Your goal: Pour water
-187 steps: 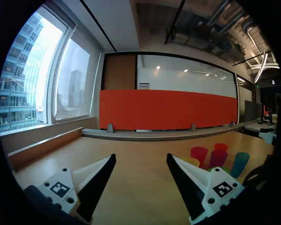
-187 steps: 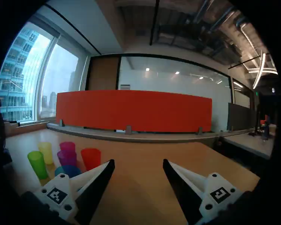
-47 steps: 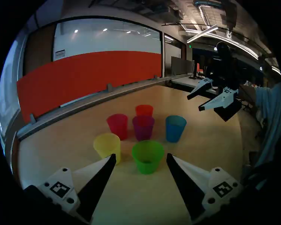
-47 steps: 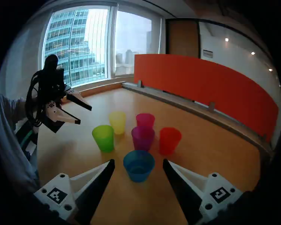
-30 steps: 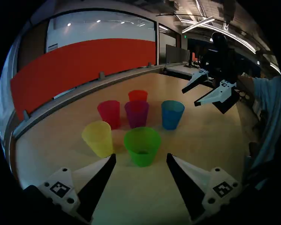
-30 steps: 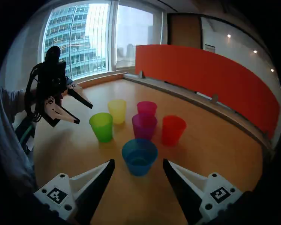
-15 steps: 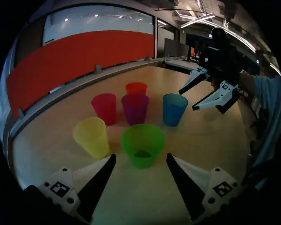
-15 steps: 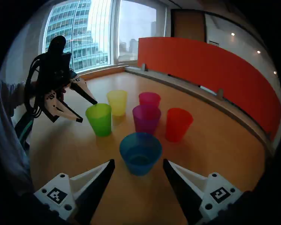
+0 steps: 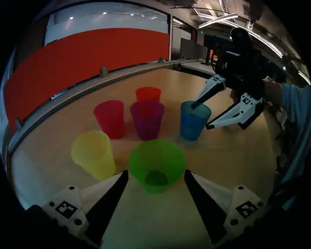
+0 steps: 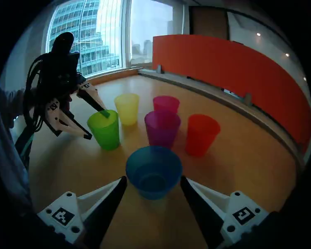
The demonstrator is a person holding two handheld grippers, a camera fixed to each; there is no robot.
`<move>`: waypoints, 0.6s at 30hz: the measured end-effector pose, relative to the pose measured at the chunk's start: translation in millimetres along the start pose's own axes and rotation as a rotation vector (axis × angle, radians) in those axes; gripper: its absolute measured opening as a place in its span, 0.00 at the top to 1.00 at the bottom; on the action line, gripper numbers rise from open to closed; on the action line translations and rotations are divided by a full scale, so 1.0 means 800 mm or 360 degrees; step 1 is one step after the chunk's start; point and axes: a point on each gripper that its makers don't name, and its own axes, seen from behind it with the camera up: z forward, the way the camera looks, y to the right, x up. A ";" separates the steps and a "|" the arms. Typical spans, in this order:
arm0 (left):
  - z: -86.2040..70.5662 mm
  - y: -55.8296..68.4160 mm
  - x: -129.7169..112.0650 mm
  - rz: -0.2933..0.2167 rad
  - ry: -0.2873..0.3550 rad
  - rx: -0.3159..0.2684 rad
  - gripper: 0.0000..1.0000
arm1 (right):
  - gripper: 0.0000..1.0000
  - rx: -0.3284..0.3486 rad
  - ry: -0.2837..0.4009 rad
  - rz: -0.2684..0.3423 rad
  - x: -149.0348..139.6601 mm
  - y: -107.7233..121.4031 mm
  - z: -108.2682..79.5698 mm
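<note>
Several coloured plastic cups stand upright in a cluster on a wooden table. My left gripper is open, with the green cup right between its fingertips, untouched as far as I can tell. My right gripper is open too, its fingertips on either side of the blue cup. In the left gripper view the right gripper straddles the blue cup. In the right gripper view the left gripper straddles the green cup.
Around them stand a yellow cup, a pink cup, a purple cup and an orange-red cup. An orange divider runs along the table's far edge. A person's sleeve is at the right.
Both grippers have moved in towards the cups. The green cup now sits between the left fingertips and the blue cup between the right ones. Both stay open.
</note>
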 end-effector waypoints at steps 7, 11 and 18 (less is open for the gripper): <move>0.010 -0.001 0.006 0.0007 -0.0006 0.0003 0.00 | 0.00 0.0007 0.0007 -0.0009 0.007 0.000 0.010; 0.013 0.000 0.008 -0.0001 -0.0005 -0.0005 0.00 | 0.00 0.0008 0.0014 -0.0016 0.010 0.000 0.012; 0.018 0.001 0.009 0.0007 -0.0009 -0.0001 0.09 | 0.00 0.0010 0.0019 -0.0015 0.010 0.000 0.014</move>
